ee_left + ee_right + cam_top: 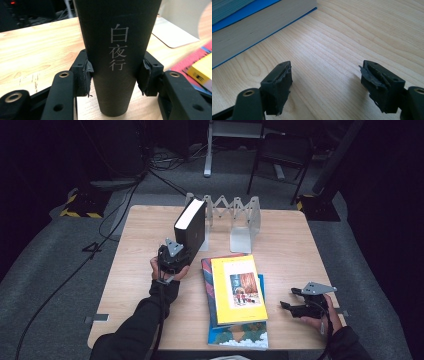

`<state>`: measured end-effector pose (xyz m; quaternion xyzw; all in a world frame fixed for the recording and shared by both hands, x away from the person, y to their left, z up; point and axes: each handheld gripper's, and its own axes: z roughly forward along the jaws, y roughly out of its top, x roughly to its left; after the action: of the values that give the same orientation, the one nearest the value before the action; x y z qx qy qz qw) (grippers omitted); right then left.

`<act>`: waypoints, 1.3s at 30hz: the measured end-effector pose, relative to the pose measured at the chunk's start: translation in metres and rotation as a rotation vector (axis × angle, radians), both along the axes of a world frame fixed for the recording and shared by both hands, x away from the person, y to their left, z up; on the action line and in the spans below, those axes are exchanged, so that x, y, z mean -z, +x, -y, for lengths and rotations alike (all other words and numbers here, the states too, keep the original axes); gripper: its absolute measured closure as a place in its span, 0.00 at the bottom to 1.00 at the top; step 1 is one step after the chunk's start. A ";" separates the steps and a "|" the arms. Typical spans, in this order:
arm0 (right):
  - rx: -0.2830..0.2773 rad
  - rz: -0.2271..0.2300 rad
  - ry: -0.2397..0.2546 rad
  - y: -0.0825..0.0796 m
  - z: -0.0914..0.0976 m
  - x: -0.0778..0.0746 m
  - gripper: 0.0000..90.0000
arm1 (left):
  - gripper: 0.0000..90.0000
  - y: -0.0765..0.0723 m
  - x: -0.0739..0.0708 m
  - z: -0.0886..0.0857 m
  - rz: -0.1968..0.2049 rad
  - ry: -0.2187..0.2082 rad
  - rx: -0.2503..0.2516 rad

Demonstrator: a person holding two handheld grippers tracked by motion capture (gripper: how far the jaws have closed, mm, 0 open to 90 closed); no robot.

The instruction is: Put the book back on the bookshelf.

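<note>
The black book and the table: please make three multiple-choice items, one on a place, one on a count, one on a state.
1. Where does the black book stand?
A. beside the metal rack
B. on the yellow book
C. on the floor

2. How many books lie in the flat stack?
A. one
B. three
C. six

3. How are the right gripper jaws?
A. shut on a book
B. shut, empty
C. open, empty

Answers:
1 A, it stands upright at the rack's left end, held by the left gripper.
2 B, yellow, red and blue covers show in the high view.
3 C, bare table shows between the pads.
</note>
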<state>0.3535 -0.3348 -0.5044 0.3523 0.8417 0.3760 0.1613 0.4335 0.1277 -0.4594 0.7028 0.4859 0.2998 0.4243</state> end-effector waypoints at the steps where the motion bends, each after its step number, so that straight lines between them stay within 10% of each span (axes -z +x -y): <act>1: 0.000 0.000 0.000 0.000 0.000 0.000 0.28 | 0.58 0.000 0.000 0.004 0.002 -0.003 -0.022; 25: -0.001 0.001 0.002 0.000 0.000 0.000 0.27 | 0.57 0.030 0.005 0.037 0.039 -0.091 -0.229; 39: -0.003 0.001 0.001 0.000 0.000 0.000 0.28 | 0.48 0.012 0.001 0.026 0.021 -0.072 -0.090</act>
<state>0.3540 -0.3346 -0.5046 0.3512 0.8419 0.3768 0.1609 0.4459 0.1015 -0.4605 0.6614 0.5230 0.3084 0.4403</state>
